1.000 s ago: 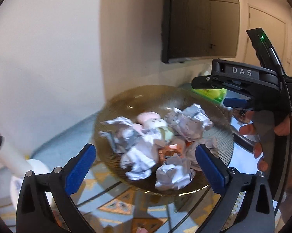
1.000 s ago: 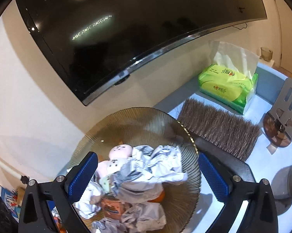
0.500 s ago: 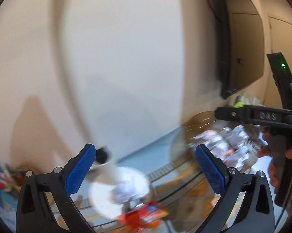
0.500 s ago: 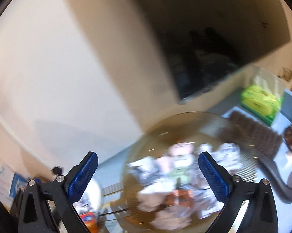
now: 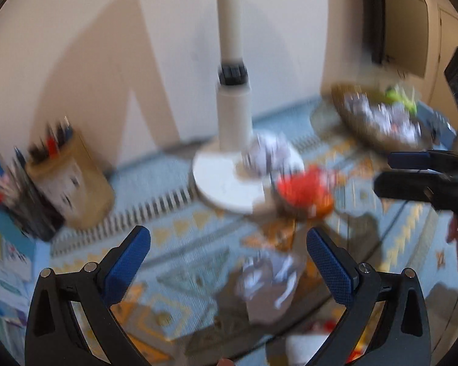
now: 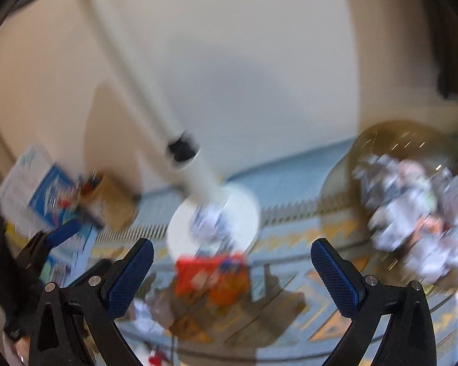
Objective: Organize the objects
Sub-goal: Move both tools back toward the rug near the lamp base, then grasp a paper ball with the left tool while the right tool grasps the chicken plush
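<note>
Left tool [image 5: 225, 262] agape, right tool [image 6: 232, 274] agape

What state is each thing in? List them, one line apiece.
Left tool: open, empty.
Right tool: open, empty.
Amber ribbed glass bowl: upright, piled with crumpled paper.
Crumpled white paper ball: loose, resting on the white round lamp base.
Red-orange snack packet: lying flat on the patterned cloth.
Tan pen holder: upright, full of pens.
</note>
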Demonstrator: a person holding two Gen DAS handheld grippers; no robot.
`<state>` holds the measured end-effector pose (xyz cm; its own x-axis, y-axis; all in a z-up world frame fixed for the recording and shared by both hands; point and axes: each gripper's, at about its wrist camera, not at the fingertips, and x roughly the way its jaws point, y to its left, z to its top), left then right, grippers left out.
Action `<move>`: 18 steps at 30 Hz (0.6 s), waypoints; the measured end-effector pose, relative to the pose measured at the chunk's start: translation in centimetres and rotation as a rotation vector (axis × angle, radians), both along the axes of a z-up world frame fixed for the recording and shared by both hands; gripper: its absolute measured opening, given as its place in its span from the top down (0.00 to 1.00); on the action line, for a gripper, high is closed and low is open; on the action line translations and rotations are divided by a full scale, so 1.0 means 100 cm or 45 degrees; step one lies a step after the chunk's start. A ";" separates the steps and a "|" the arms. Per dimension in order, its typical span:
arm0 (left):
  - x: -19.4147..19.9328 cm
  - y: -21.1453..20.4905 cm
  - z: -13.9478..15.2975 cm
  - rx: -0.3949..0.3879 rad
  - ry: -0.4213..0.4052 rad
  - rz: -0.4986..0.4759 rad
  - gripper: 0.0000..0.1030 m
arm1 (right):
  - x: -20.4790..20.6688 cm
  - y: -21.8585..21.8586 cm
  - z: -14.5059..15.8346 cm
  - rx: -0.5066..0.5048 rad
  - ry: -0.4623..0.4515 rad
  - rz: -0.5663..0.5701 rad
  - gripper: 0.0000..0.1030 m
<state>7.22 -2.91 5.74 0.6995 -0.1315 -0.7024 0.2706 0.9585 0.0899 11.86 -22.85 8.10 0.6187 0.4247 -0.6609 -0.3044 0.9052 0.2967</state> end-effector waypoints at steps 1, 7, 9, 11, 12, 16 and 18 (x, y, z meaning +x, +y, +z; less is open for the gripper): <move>-0.002 -0.001 -0.010 0.006 0.027 -0.011 0.01 | -0.009 0.007 -0.009 -0.015 0.007 0.025 0.00; 0.002 0.013 -0.043 -0.058 0.128 0.019 0.00 | -0.056 0.035 -0.061 -0.045 0.111 0.168 0.01; 0.005 0.021 -0.051 -0.139 0.151 0.022 0.00 | -0.071 0.038 -0.074 -0.097 0.103 0.148 0.00; 0.009 0.026 -0.056 -0.193 0.166 0.035 0.00 | -0.082 0.042 -0.088 -0.092 0.131 0.207 0.00; 0.012 0.028 -0.059 -0.228 0.171 0.037 0.00 | -0.088 0.047 -0.096 -0.101 0.158 0.231 0.00; 0.019 0.027 -0.060 -0.235 0.186 0.029 0.00 | -0.112 0.074 -0.105 -0.179 0.097 0.363 0.00; 0.024 0.024 -0.062 -0.216 0.189 0.020 0.00 | -0.115 0.091 -0.110 -0.215 0.087 0.420 0.00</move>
<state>9.60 -0.47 -0.44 0.5928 -0.2461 -0.7668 0.2536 0.9608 -0.1124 0.34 -13.76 -2.85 0.4191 0.4751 -0.7737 -0.5724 0.7997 0.1810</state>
